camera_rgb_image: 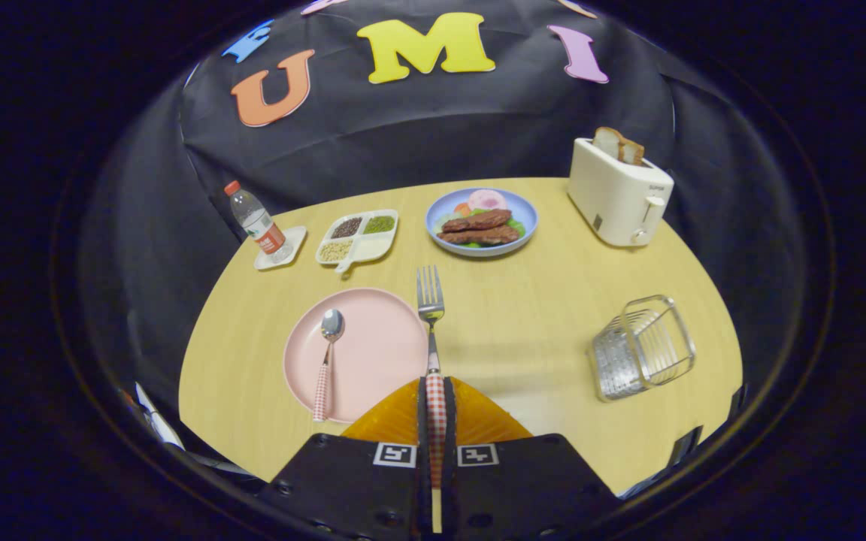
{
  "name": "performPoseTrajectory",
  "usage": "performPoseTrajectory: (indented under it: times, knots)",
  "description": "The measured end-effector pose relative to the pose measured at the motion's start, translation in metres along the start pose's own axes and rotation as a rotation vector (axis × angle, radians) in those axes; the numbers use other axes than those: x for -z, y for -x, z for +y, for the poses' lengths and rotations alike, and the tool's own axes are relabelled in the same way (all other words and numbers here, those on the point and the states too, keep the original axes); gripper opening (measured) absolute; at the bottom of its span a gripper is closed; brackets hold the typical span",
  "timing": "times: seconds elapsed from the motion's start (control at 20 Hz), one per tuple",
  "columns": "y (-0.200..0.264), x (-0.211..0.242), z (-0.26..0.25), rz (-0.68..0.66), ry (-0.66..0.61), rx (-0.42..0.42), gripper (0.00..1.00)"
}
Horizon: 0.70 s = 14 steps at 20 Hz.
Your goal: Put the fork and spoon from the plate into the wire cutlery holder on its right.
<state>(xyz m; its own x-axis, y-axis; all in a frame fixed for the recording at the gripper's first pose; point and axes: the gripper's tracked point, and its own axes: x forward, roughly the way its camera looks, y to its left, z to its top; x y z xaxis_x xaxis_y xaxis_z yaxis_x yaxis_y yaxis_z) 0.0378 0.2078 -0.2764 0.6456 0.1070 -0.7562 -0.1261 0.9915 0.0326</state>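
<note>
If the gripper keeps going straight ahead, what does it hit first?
Probably the blue plate of food. The gripper, shut on the fork, points toward it over bare table; depth is unclear.

— Any writing you can make out on the counter?

— Hardly any. The toaster has a small dark mark high on its side, above the lever, but it is too small to read.

— And the bottle?

— There's a label band round it, but the print is too blurred to read.

— Anything on the tongs?

— Two square coded markers, one on each side just behind the fingers. They are patterns, not letters or digits. The tongs are closed on the checked handle of the fork, which runs between the two markers.

— So nothing legible?

— Nothing I can read.
</note>
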Motion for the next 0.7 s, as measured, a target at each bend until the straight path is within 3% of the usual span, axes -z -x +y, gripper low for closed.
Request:
performPoseTrajectory:
  times: [0.5,0.7]
  knots:
    - [0.073,-0.017,-0.113,-0.012,-0.001,0.104,0.05]
    - [0.082,-0.004,-0.14,0.09,0.01,0.107,0.05]
